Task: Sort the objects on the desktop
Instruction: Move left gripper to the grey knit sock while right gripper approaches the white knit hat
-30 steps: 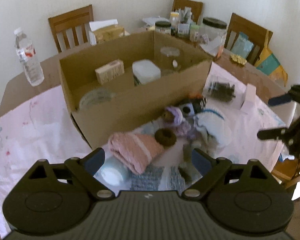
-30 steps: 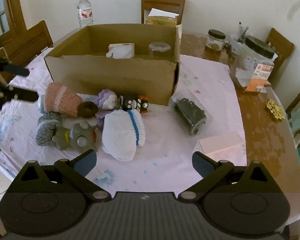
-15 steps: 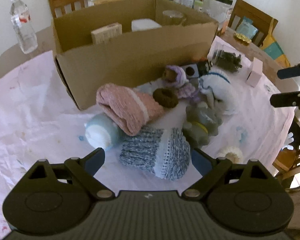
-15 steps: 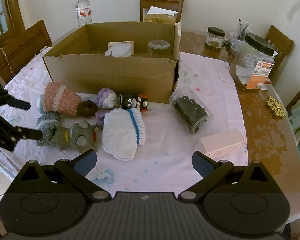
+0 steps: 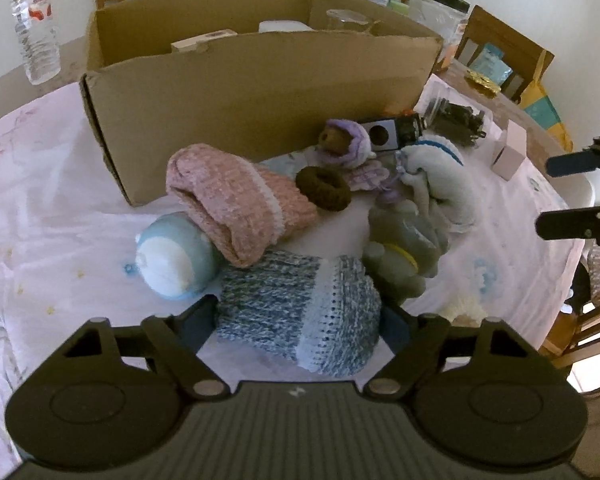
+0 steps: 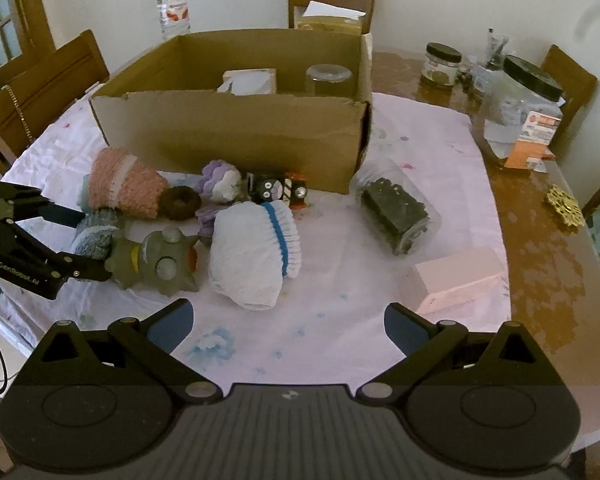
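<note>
A blue-grey knitted roll (image 5: 296,316) lies on the pale tablecloth with my left gripper (image 5: 298,316) lowered over it. The jaws are closing, one fingertip at each side of the roll, and no squeeze on it shows. The right wrist view has the same left gripper (image 6: 84,242) straddling the roll (image 6: 96,232). Behind it lie a pink knitted roll (image 5: 236,204), a light blue ball (image 5: 172,256), a brown scrunchie (image 5: 324,186), a grey plush toy (image 5: 400,244) and a white cloth with a blue stripe (image 6: 256,256). My right gripper (image 6: 288,320) hovers open and empty over bare cloth.
An open cardboard box (image 6: 228,128) with a few items inside stands behind the pile. A tipped jar of dark pieces (image 6: 396,212) and a pink carton (image 6: 460,276) lie to the right. A water bottle (image 6: 173,6), jars (image 6: 520,112) and chairs ring the table.
My left gripper came down from above the pile onto the blue-grey roll, and its fingers have drawn in to the roll's sides. The right gripper has stayed put.
</note>
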The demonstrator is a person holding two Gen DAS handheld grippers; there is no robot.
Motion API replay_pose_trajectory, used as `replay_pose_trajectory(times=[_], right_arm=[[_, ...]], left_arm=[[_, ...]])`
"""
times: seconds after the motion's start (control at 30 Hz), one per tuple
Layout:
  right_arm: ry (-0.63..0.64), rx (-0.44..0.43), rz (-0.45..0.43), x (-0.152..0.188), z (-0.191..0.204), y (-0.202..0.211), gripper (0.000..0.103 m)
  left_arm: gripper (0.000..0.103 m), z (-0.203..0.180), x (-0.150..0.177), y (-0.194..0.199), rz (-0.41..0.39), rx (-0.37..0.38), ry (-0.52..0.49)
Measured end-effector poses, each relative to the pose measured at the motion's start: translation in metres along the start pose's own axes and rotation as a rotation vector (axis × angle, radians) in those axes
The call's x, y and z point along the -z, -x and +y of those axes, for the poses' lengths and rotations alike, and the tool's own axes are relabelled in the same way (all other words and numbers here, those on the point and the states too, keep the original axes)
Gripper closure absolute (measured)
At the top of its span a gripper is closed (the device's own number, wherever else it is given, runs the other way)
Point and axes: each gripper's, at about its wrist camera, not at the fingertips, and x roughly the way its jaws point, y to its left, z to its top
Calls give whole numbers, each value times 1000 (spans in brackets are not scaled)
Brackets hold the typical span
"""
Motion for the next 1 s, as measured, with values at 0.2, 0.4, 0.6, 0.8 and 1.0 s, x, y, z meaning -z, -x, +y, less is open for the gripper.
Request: replay_pose_trajectory(times=[0.2,0.4,0.6,0.8,1.0], right_arm=[[25,-23,5,-7,3,-23,0],[67,-34,11,-17,8,-50,0],[135,-17,33,-23,16,-76,0],[142,-48,77,-21,15,-89,0],[121,-47,38,-14,13,-87,0]], left_arm=[[21,-1,0,-2,2,-1,1],[21,-1,0,-2,5,-7,8],[21,-2,0,-3,4,-10,11],[21,-2,1,-3,3,-13,16],[21,-2,1,-3,4,-14,19]])
